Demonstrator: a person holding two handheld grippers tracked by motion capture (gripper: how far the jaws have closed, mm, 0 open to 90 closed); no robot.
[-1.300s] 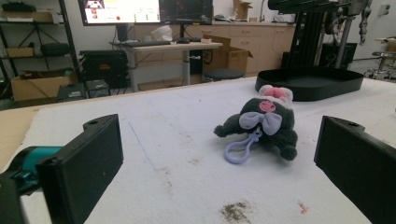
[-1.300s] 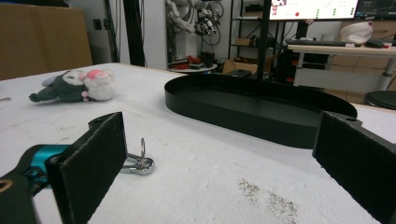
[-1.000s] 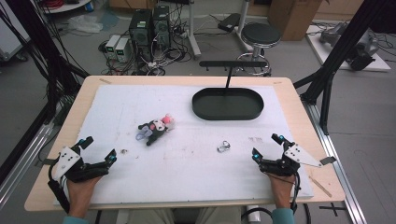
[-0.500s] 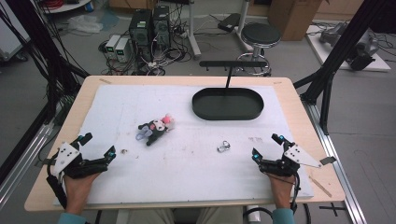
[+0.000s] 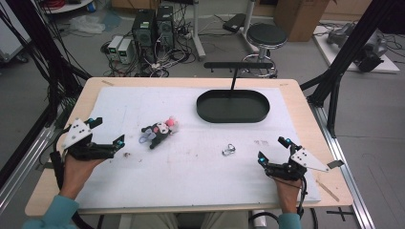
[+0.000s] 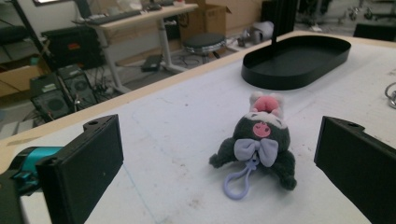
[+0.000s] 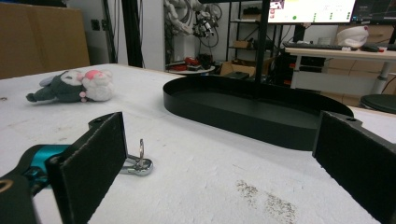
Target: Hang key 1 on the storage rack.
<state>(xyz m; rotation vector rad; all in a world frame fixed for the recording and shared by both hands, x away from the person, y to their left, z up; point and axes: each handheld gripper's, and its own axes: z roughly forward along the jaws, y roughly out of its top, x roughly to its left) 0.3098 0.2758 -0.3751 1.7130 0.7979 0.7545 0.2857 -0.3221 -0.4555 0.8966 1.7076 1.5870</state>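
In the high view the left gripper [image 5: 106,132] is resting at the left edge of the white-covered surface [image 5: 191,167], held in the person's left hand [image 5: 79,164], with its jaws spread wide and gripping nothing. Taking the surface as a clock face seen from above, this gripper is sitting at about 9 o'clock. Just to its right, still well apart from the jaws, the plush keychain toy [image 5: 160,131] is lying near the centre, slightly toward 10 o'clock; it is dark grey with a pink and white head and a lilac bow. In the left gripper view the same toy [image 6: 259,140] is lying straight ahead between the two black jaws, at 12 o'clock from them, its lilac clip loop [image 6: 238,183] pointing back toward the camera. Farther right, a small metal ring clasp [image 5: 229,150] is lying on the surface at about 5 o'clock from the centre, and in the right gripper view it [image 7: 137,163] is sitting just beside the near jaw. The black oval tray [image 5: 233,106] is standing at about 1 o'clock, with a thin post rising from its far rim. The right gripper [image 5: 272,149] is resting at about 4 o'clock, its jaws also spread open and holding nothing.
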